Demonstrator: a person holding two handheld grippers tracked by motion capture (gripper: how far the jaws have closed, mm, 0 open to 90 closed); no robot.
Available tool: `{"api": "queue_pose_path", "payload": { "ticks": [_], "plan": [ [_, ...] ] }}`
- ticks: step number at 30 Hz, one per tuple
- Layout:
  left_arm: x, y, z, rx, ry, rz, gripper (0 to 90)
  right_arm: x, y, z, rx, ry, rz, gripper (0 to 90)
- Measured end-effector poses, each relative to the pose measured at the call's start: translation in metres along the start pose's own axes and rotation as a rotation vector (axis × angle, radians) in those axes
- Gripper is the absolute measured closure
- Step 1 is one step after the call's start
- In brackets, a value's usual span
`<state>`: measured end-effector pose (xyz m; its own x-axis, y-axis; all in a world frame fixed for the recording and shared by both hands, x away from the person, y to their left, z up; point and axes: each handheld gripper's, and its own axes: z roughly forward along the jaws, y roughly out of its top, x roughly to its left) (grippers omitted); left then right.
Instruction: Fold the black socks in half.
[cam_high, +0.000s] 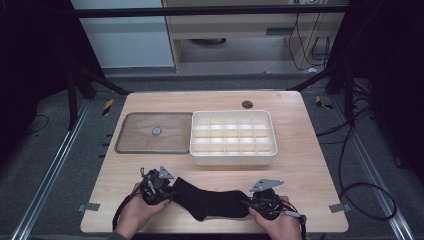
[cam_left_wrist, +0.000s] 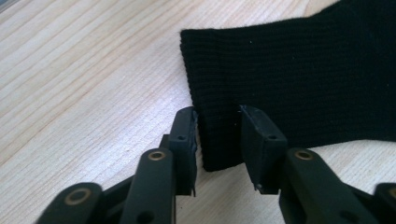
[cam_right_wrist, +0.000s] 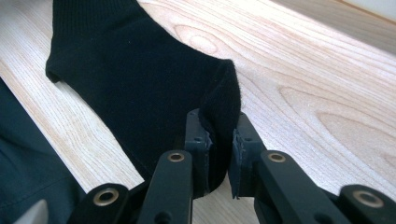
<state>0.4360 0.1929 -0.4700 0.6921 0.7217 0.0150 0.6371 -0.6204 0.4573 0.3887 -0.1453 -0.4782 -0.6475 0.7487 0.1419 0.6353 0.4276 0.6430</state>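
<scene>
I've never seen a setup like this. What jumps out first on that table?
A black sock lies stretched along the near edge of the wooden table, pinched at each end by hand-held tongs: the left tongs grip its ribbed cuff, the right tongs its toe end. Behind it sit a white divided tray with empty compartments and, to its left, a clear flat lid.
</scene>
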Motion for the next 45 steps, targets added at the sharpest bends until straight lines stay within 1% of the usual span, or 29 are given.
{"api": "queue_pose_path", "payload": {
  "ticks": [4, 6, 10, 14, 19, 23, 24, 27, 29, 31, 34, 38, 40, 43, 45],
  "plan": [
    [-0.002, 0.003, 0.001, 0.027, 0.002, 0.016, 69.9, 0.0, 0.001, -0.001, -0.01, 0.002, -0.008, 79.8],
    [-0.001, 0.003, 0.002, 0.032, -0.005, 0.014, 70.6, 0.0, 0.001, -0.001, -0.011, 0.002, -0.008, 79.7],
    [0.0, 0.003, 0.002, 0.031, -0.03, 0.005, 74.3, 0.0, 0.001, -0.002, -0.012, 0.006, -0.011, 79.8],
    [-0.002, 0.004, 0.002, 0.039, -0.03, 0.022, 78.6, 0.0, 0.001, -0.003, -0.019, 0.011, -0.014, 79.9],
    [-0.003, 0.004, 0.002, 0.04, -0.035, 0.024, 79.7, -0.001, 0.001, -0.002, -0.018, 0.008, -0.018, 78.8],
    [-0.002, 0.003, 0.001, 0.027, -0.048, 0.012, 81.0, -0.001, 0.0, -0.003, -0.026, 0.007, -0.017, 73.5],
    [-0.001, 0.002, 0.0, 0.023, -0.051, 0.012, 81.1, -0.001, 0.0, -0.003, -0.024, 0.007, -0.009, 70.4],
    [-0.002, 0.002, -0.002, 0.015, -0.053, 0.014, 81.3, -0.001, 0.001, -0.004, -0.032, -0.001, -0.015, 59.0],
    [-0.001, 0.002, -0.005, 0.008, -0.057, 0.015, 81.3, 0.0, 0.001, -0.005, -0.04, -0.006, -0.02, 53.9],
    [0.001, 0.003, -0.006, 0.01, -0.056, 0.016, 81.3, 0.001, 0.001, -0.006, -0.045, -0.008, -0.023, 51.9],
    [0.003, 0.003, -0.007, 0.008, -0.063, 0.012, 81.4, 0.002, 0.001, -0.005, -0.032, -0.01, -0.029, 50.5],
    [0.004, 0.005, -0.016, -0.009, -0.054, 0.014, 81.7, 0.004, -0.001, -0.002, -0.008, -0.006, -0.031, 49.4],
    [0.004, 0.006, -0.021, -0.005, -0.049, 0.027, 81.6, 0.004, -0.001, 0.0, 0.004, -0.001, -0.033, 48.9],
    [0.004, 0.008, -0.026, -0.007, -0.049, 0.032, 81.7, 0.005, -0.001, 0.0, 0.01, 0.017, -0.043, 48.6],
    [0.004, 0.01, -0.03, -0.015, -0.047, 0.038, 81.7, 0.006, -0.001, 0.001, 0.012, 0.017, -0.047, 48.7]
  ]
}}
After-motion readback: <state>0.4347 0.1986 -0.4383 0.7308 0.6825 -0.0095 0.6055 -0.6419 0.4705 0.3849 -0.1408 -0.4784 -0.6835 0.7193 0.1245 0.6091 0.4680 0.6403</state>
